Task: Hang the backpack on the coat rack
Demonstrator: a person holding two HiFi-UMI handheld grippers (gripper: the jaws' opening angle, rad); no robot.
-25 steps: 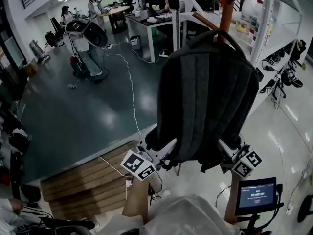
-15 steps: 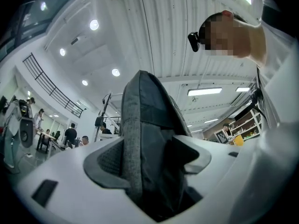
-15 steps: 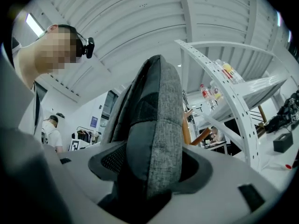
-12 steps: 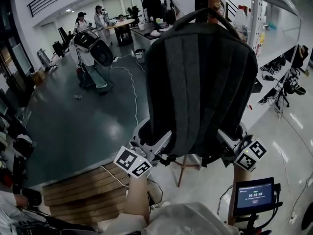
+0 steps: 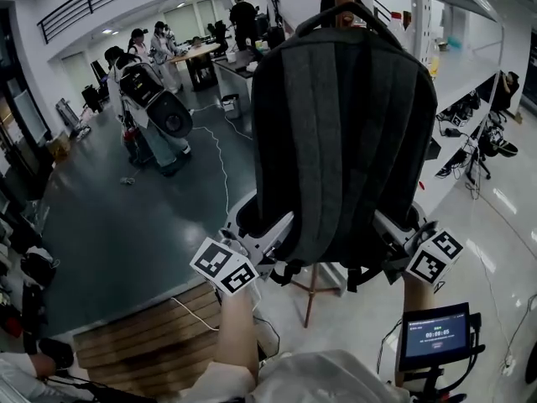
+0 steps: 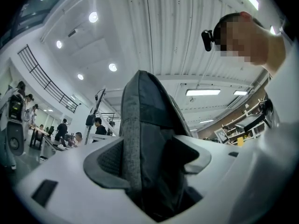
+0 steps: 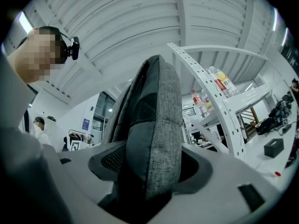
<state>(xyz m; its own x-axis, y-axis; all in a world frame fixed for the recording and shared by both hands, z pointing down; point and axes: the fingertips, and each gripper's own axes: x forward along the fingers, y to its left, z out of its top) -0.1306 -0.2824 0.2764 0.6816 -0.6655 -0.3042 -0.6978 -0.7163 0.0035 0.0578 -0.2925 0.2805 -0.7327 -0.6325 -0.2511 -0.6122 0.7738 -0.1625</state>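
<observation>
Held a grey backpack [image 5: 340, 141] up high with both claws. Pinched its bottom left corner with the left claw [image 5: 256, 254] and its bottom right corner with the right claw [image 5: 401, 248]. Had the bag standing upright between the two, flat side to the head camera, top handle [image 5: 336, 13] pointing up. Hung most of the bag above the claws, with a few loose straps [image 5: 289, 271] dangling just under them.

Spotted a brown wooden bit of the coat rack [image 5: 342, 20] right behind the handle, at the very top of the bag. Could not tell if the handle sat on a hook or was only close to it.

Found grey cloth squeezed tight between both jaws in the left gripper view, filling the whole gap and rising up past the tips. Found the same in the right gripper view: jaws closed on the bag's thick edge, one on each side, with the bag standing tall above them.

Carried a cube with square marks on each claw, one [image 5: 223, 267] low on the left and one [image 5: 436, 256] low on the right.

Also saw a small lit screen [image 5: 436, 336] near the bottom right, wooden boards [image 5: 143, 334] at the bottom left, people [image 5: 159, 40] far back across the dark floor, and a white shelf [image 7: 219, 120] with bottles [image 7: 218, 85] off to the right.
</observation>
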